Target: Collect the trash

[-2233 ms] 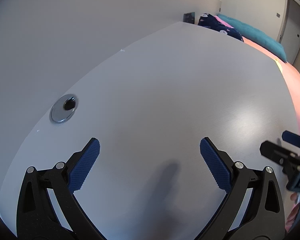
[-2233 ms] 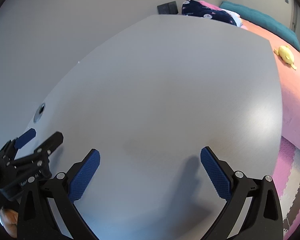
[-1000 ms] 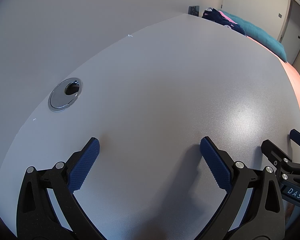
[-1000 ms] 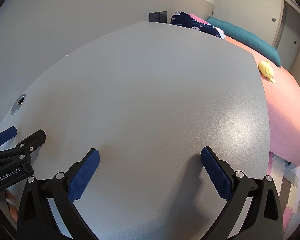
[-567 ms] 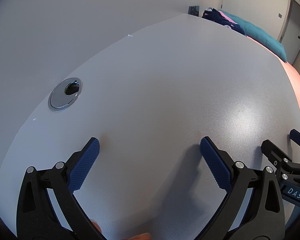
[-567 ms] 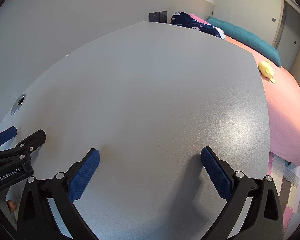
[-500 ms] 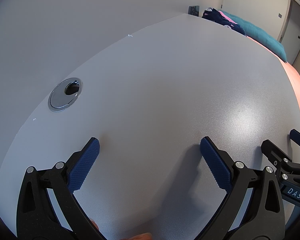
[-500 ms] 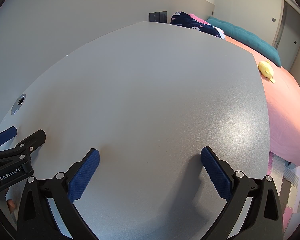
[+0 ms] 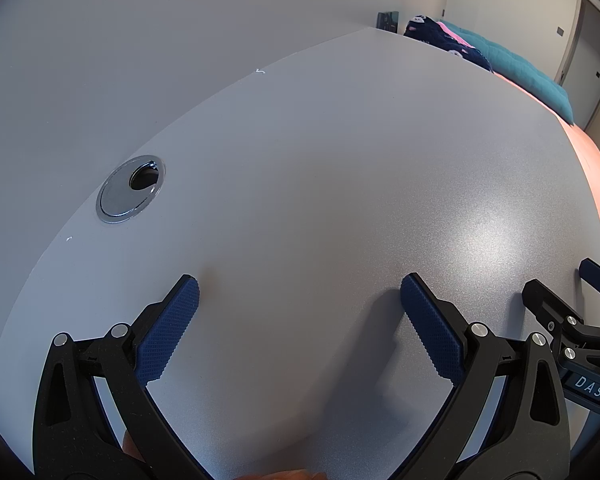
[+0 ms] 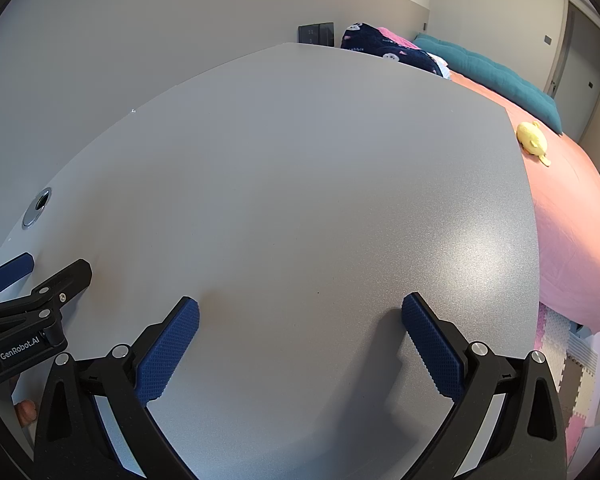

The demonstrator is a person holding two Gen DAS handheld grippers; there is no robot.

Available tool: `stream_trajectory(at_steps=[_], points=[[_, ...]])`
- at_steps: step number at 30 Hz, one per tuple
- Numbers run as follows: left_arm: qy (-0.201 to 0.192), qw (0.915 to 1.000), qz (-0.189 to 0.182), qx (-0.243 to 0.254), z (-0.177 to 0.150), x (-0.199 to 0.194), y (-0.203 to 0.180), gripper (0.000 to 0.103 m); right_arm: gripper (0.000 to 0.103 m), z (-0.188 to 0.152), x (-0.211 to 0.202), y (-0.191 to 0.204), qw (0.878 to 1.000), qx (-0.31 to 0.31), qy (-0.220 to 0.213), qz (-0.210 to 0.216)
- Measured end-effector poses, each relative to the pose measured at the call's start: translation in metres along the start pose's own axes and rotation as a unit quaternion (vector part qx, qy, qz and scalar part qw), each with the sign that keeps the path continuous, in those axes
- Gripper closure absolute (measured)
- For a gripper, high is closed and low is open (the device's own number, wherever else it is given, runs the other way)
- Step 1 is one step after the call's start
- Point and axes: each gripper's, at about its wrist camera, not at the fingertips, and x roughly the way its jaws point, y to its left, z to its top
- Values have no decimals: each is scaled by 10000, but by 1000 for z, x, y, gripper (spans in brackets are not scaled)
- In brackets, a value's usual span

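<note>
No piece of trash shows in either view. My left gripper (image 9: pixel 298 292) rests low over the grey table (image 9: pixel 340 168), its blue-padded fingers wide apart with nothing between them. My right gripper (image 10: pixel 300 306) is open the same way, also with nothing between its pads. Each gripper appears at the edge of the other's view: the right gripper (image 9: pixel 556 292) at the far right, the left gripper (image 10: pixel 56 268) at the far left. Both sit side by side near the table's front edge.
A chrome cable grommet (image 9: pixel 131 189) is set in the table at the left, near the wall. Past the table's right edge lies a bed with a pink cover (image 10: pixel 572 216), a teal pillow (image 10: pixel 496 76), a dark patterned pillow (image 10: pixel 384 50) and a yellow plush toy (image 10: pixel 532 140). Foam floor mats (image 10: pixel 572 364) show at the lower right.
Since 2.2 s ago both grippers have come down and settled by the table surface. Over the last second nothing has visibly moved.
</note>
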Motion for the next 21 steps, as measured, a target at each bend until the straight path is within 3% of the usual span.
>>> stream_trajectory(at_steps=[21], points=[[-15, 10000, -8, 8, 1, 2, 0, 6, 2, 0, 0, 0, 10000, 0, 1, 0]])
